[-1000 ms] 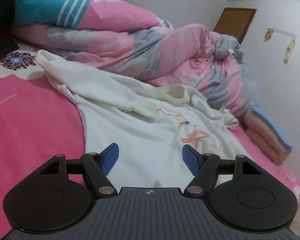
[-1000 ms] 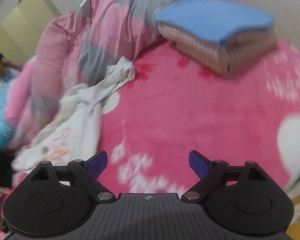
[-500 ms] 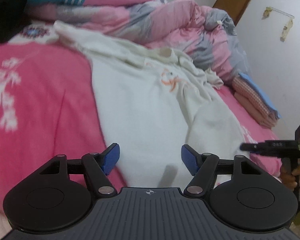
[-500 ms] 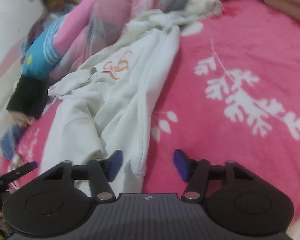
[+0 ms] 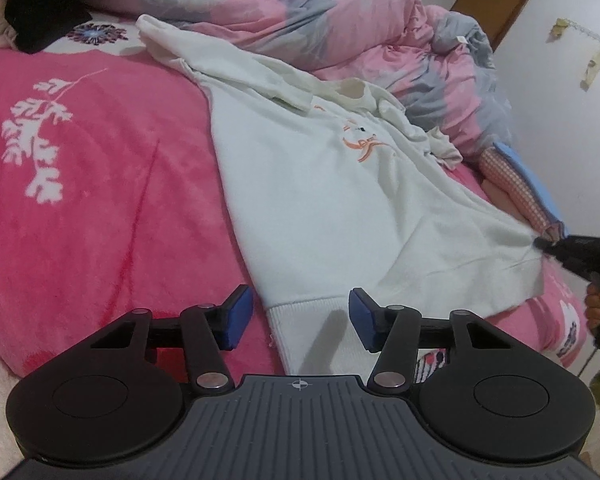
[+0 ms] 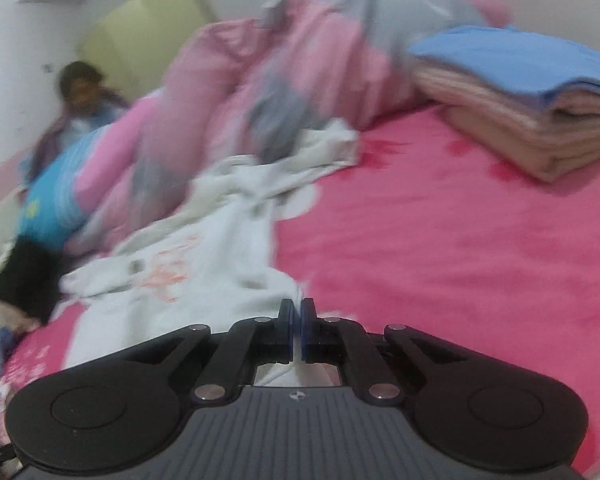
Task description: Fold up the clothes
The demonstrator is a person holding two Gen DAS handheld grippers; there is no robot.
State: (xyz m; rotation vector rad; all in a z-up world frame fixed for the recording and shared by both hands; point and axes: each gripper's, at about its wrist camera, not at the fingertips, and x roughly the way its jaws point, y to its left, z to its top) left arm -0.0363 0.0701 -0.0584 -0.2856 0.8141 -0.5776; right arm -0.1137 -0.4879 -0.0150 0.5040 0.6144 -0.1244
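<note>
One white sweatshirt [image 5: 340,200] is seen spread unfolded on the pink bed [image 5: 100,200], its hem corner clamped in the right gripper [image 6: 296,320]; the left gripper [image 5: 300,316] is held apart at the hem, beside two folded items [image 6: 532,112]

This is a bedroom in a home. A bed is covered with a pink blanket [image 5: 100,184] that has white branch patterns. A crumpled pink and grey duvet [image 5: 340,36] lies along its far side. Folded clothes [image 6: 532,112] are stacked on the bed. Behind there are white walls, a brown wooden door [image 5: 496,4] and a pale yellow wardrobe [image 6: 140,32].
</note>
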